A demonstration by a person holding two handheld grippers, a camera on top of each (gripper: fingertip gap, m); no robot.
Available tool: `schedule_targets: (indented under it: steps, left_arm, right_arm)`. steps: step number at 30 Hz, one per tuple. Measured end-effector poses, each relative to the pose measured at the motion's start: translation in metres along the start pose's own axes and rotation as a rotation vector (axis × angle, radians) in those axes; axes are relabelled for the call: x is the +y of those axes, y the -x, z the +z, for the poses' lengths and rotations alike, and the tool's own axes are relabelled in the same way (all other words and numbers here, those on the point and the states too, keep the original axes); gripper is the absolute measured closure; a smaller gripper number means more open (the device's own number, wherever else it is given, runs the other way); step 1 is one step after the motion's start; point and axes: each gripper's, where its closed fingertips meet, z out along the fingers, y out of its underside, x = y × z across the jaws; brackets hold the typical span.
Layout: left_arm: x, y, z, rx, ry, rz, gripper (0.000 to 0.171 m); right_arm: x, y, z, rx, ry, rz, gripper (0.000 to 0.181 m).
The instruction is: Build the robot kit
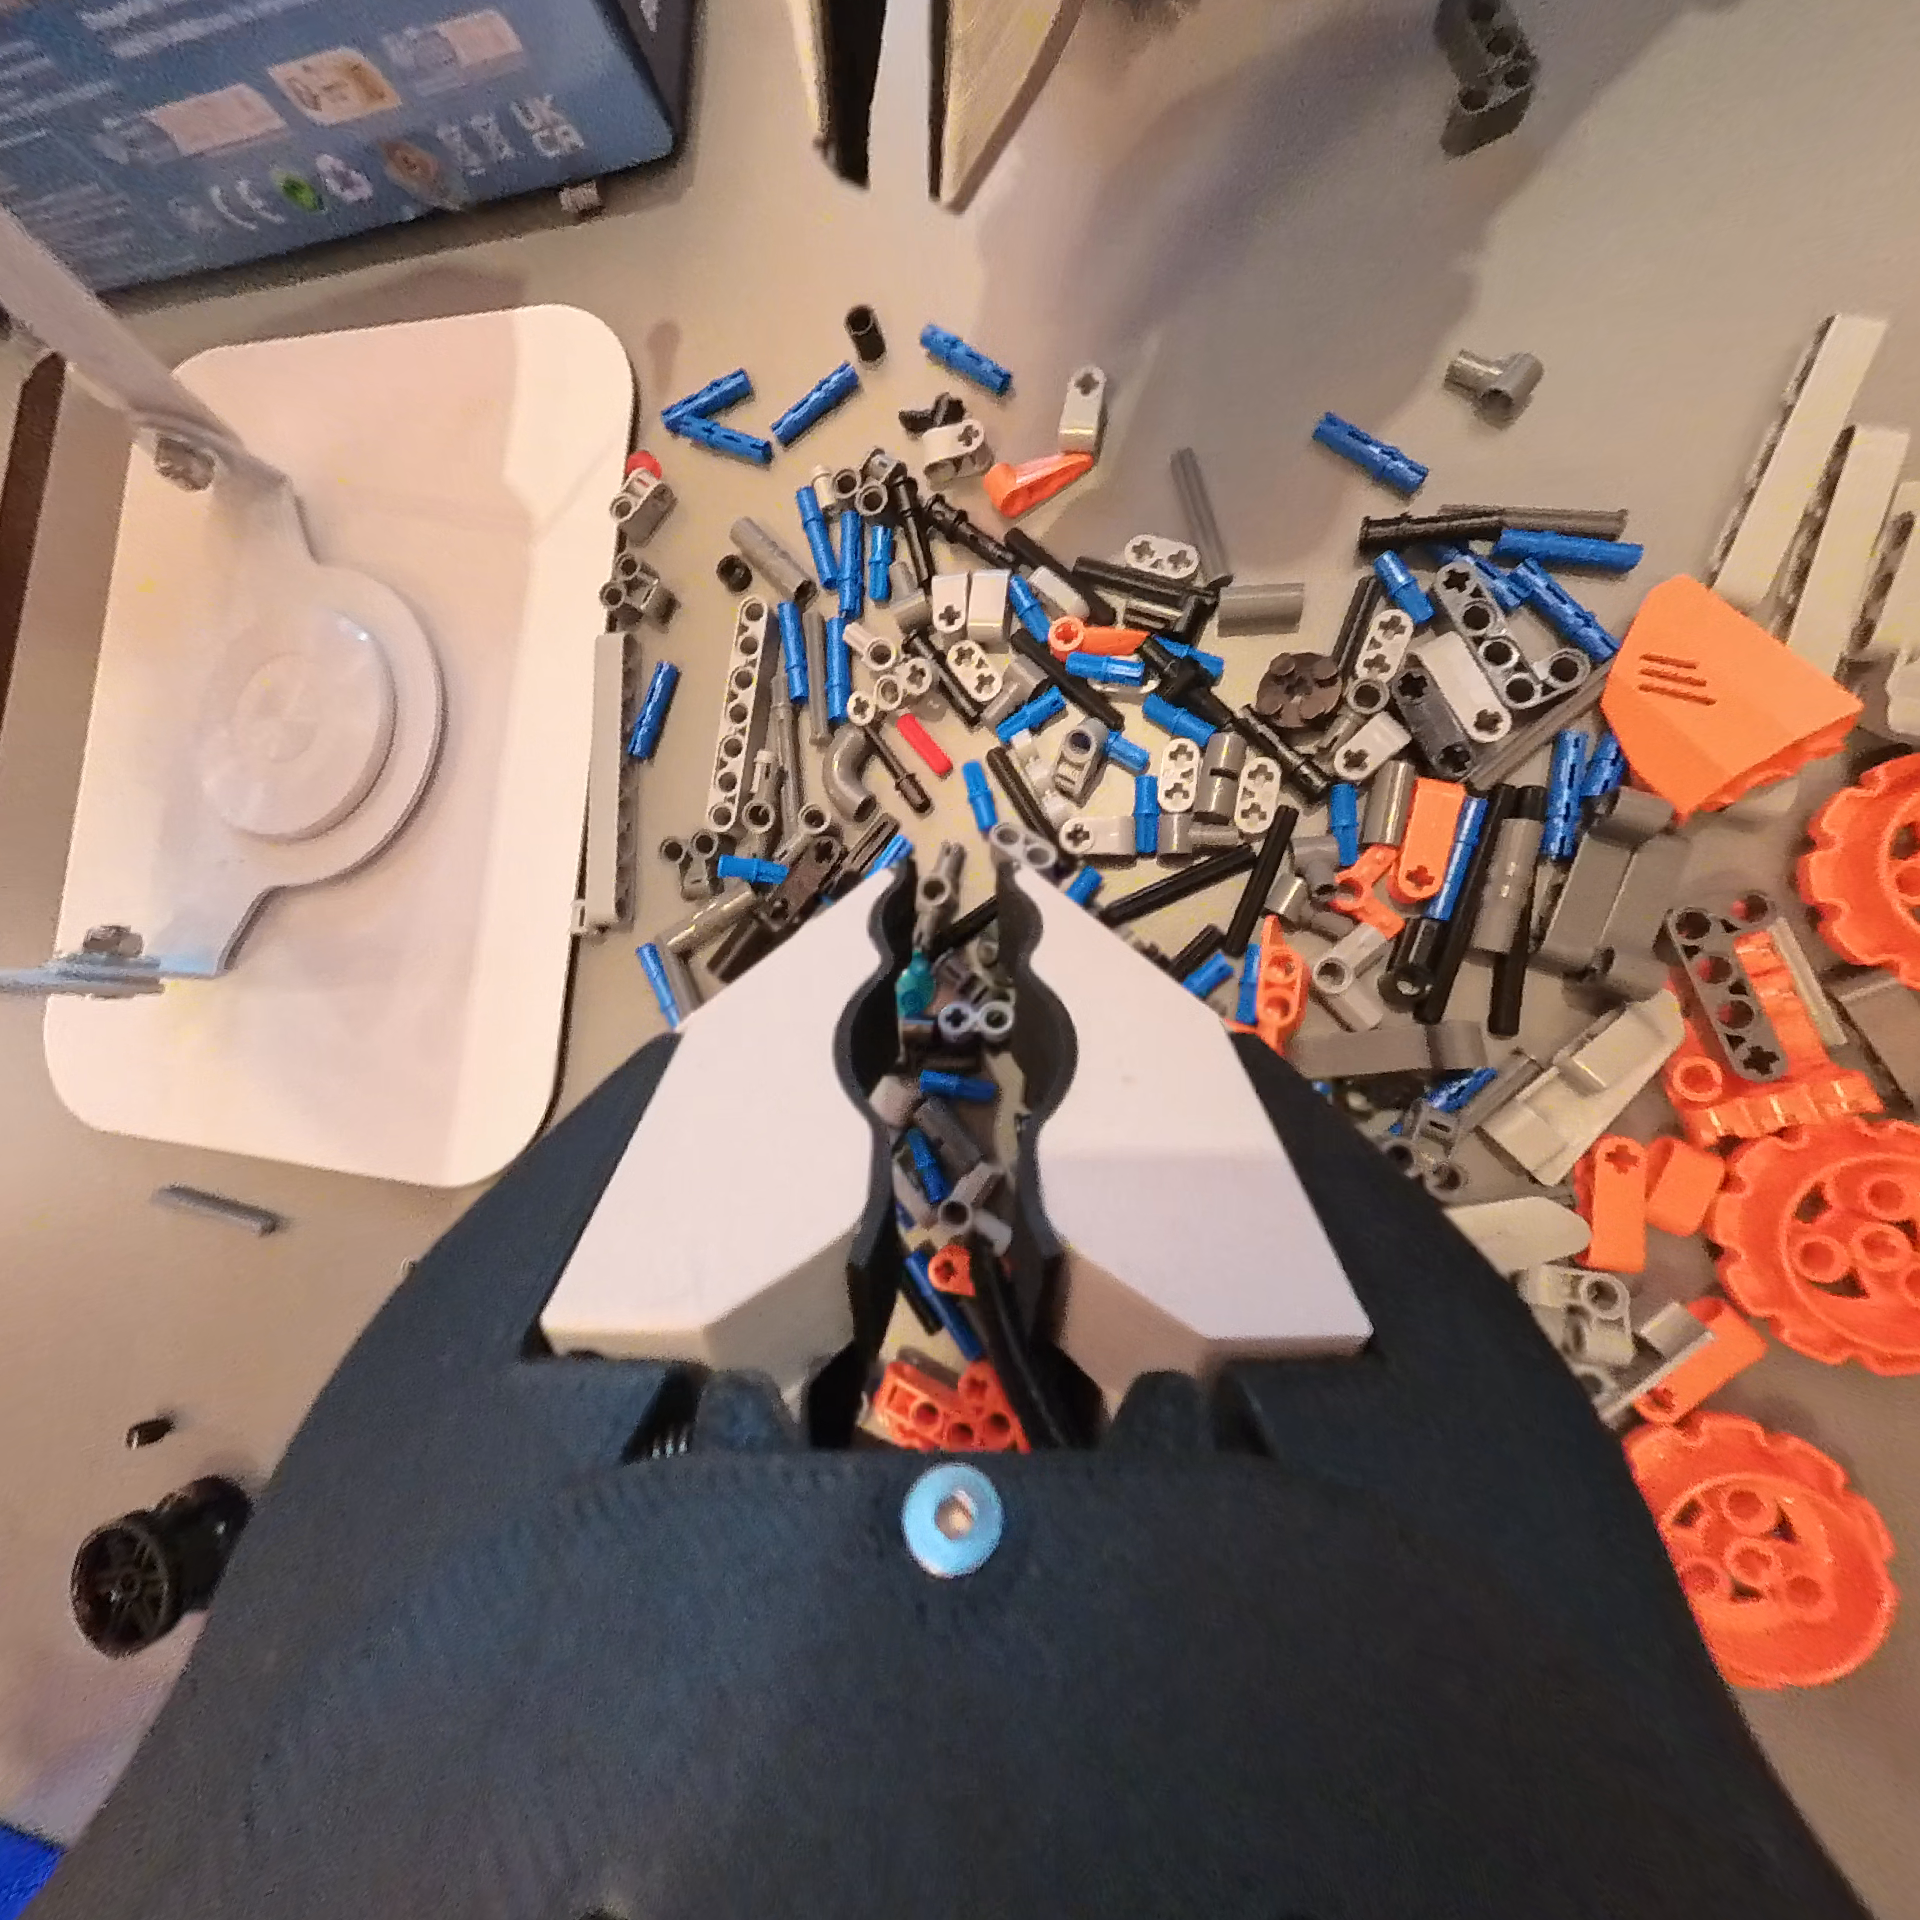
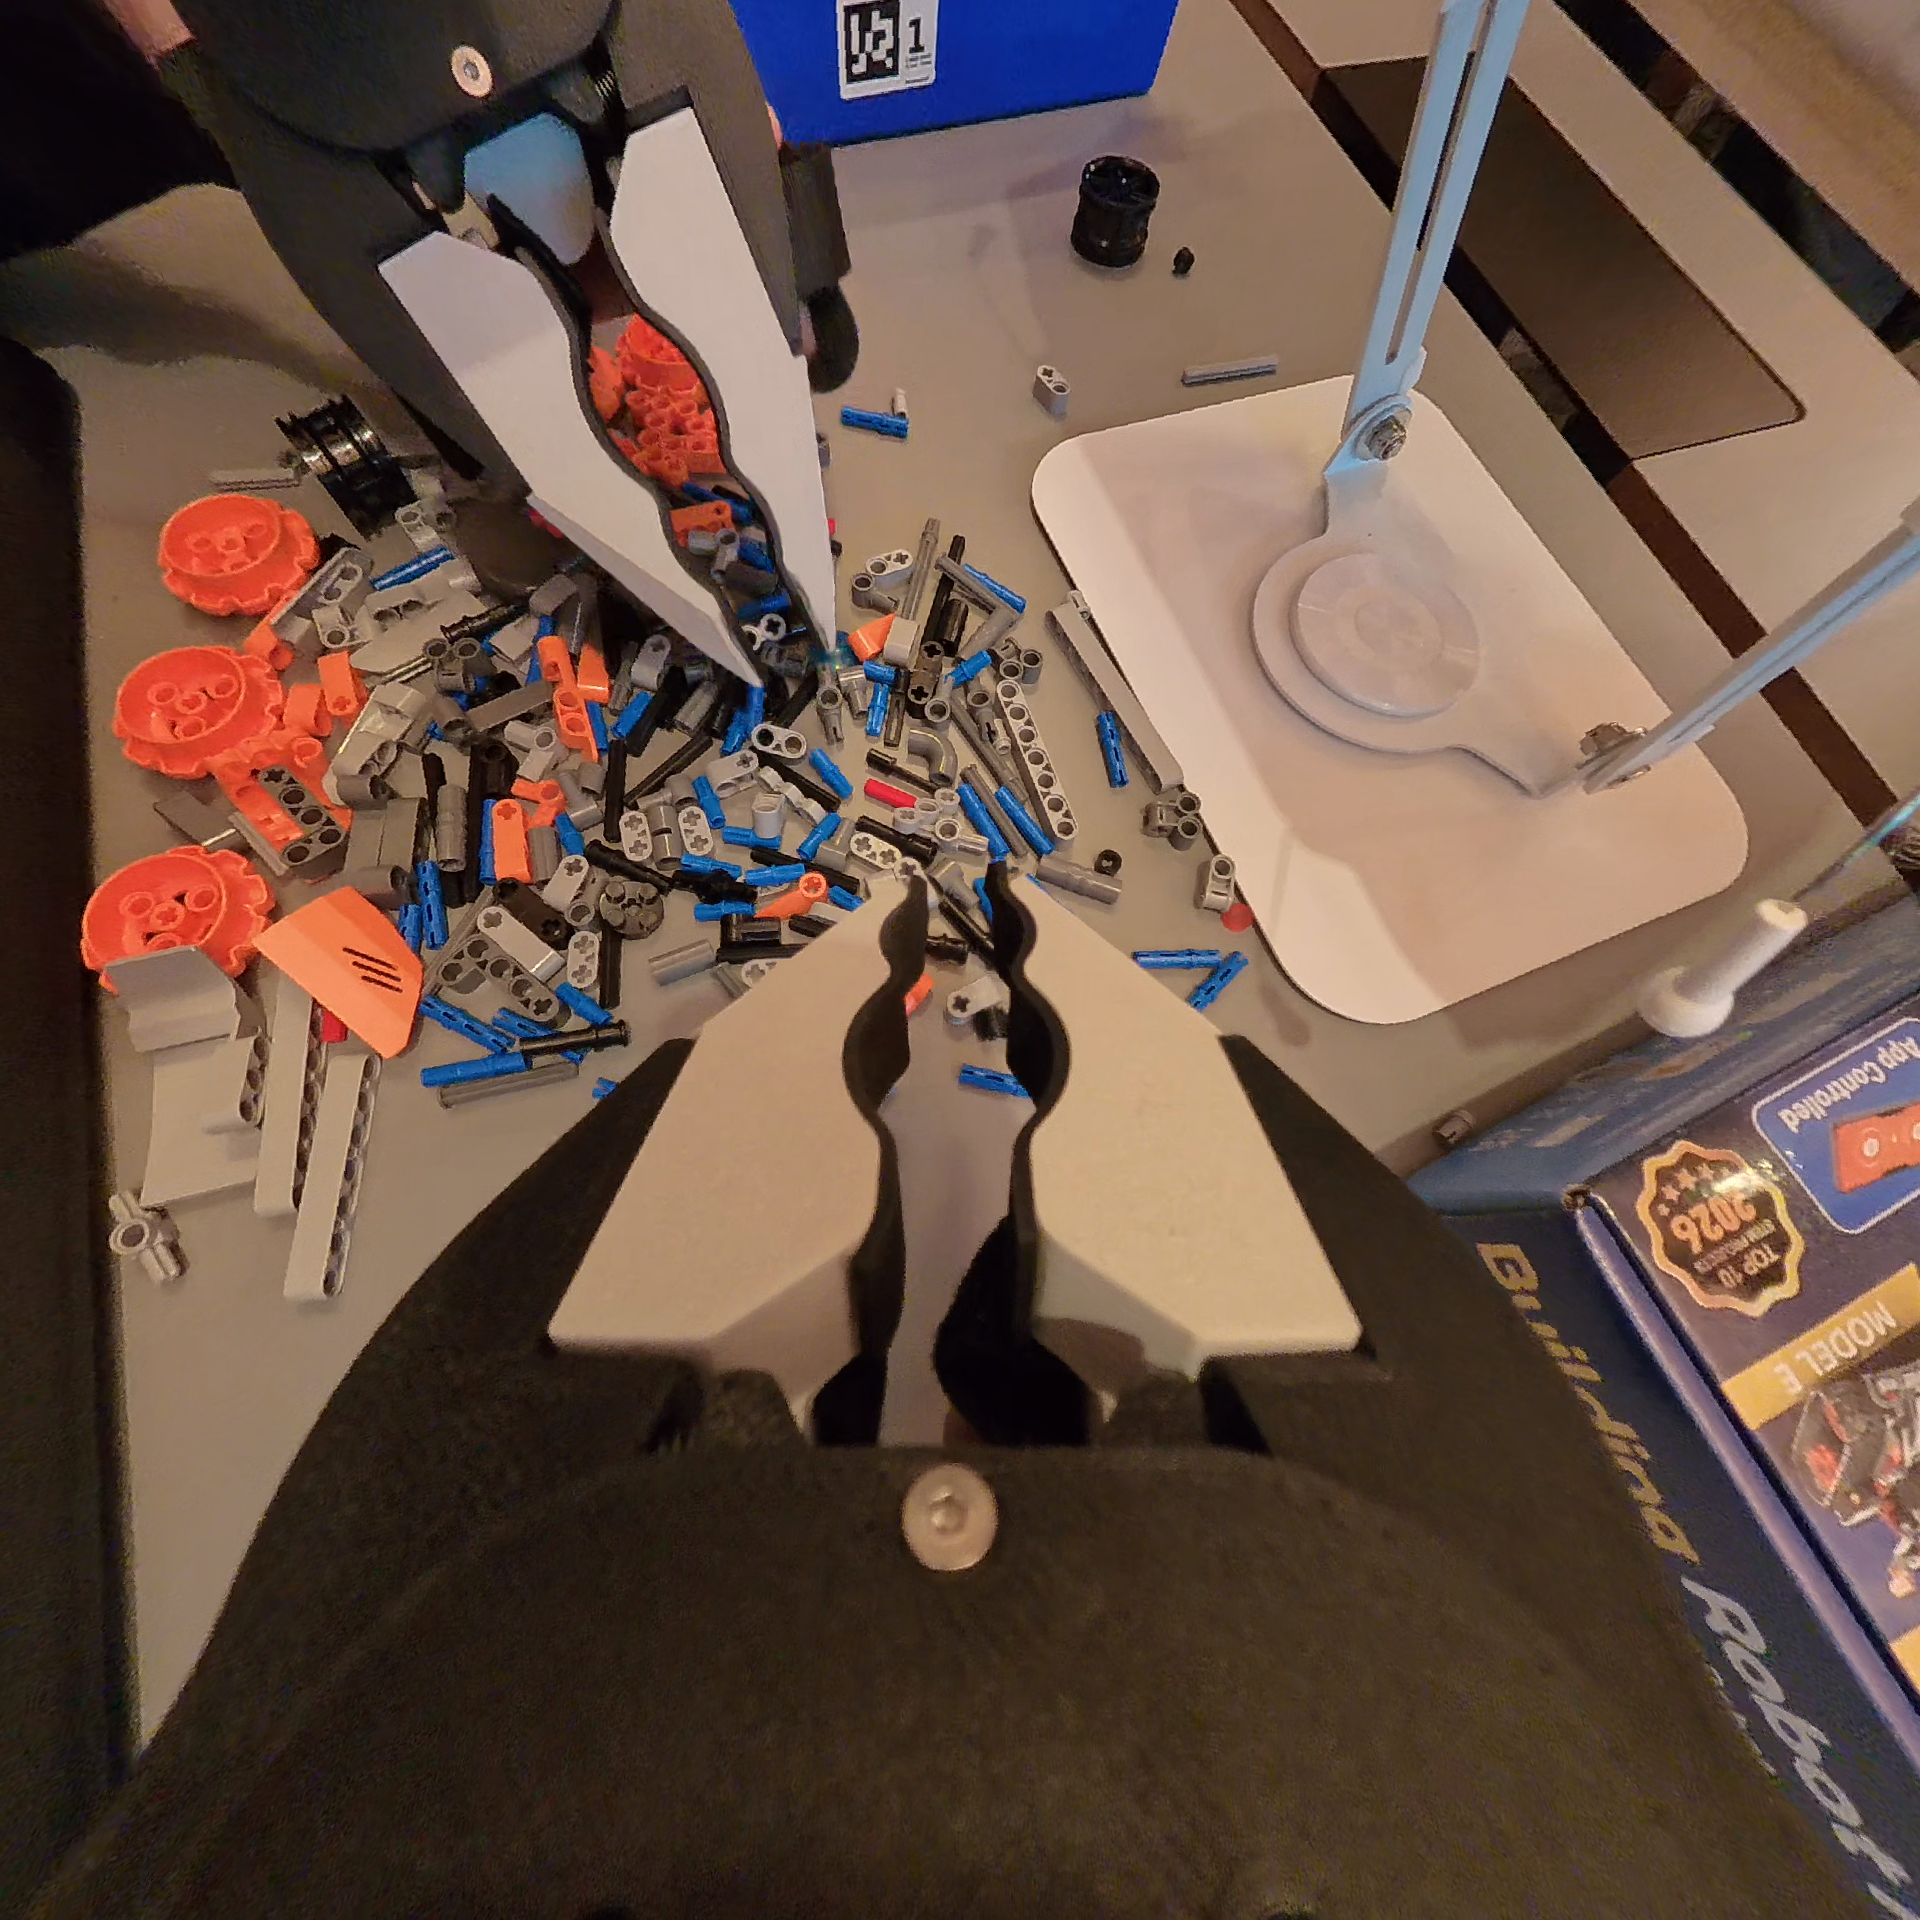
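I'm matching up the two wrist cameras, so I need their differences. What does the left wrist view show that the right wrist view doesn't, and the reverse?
Only the left wrist view: a dark grey angled beam standing at the table's far edge, and a small grey connector lying alone beyond the pile.

Only the right wrist view: the left gripper seen from outside, tips down in the pile, a blue box with a square marker, and a white hook.

Both: the pile of building parts, orange gear wheels, the white tray with its metal stand, and a printed box.

Both hand-held grippers, the left (image 1: 954, 883) and right (image 2: 951, 883), hover slightly parted over the scattered building pieces (image 2: 727, 790).
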Motion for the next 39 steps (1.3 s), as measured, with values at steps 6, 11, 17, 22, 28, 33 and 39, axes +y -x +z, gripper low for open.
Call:
schedule_targets:
  steps: [6,11,17,22,28,33,39]
  left_arm:
    - [0.01,0.003,-0.005,-0.013,0.006,-0.03,0.156]
    - [0.019,0.003,-0.004,-0.002,0.033,-0.045,0.155]
    - [0.025,-0.008,-0.001,0.064,0.054,-0.062,0.154]
    - [0.026,-0.018,-0.002,0.1,0.065,-0.058,0.158]
    - [0.025,-0.016,-0.01,0.082,0.046,-0.067,0.155]
    - [0.03,-0.012,-0.011,0.064,0.058,-0.08,0.154]
    - [0.034,-0.011,-0.01,0.063,0.068,-0.087,0.155]
  right_arm:
    - [0.002,-0.005,-0.005,0.017,-0.001,0.007,0.171]
    - [0.002,-0.005,-0.006,0.018,-0.005,0.008,0.171]
    - [0.003,-0.004,-0.004,0.013,0.002,0.006,0.171]
    - [0.005,-0.005,-0.003,0.011,0.005,0.012,0.171]
    - [0.006,-0.005,-0.003,0.011,0.008,0.012,0.171]
    - [0.006,-0.005,-0.003,0.011,0.01,0.012,0.171]
    - [0.006,-0.007,-0.005,0.017,0.007,0.013,0.171]
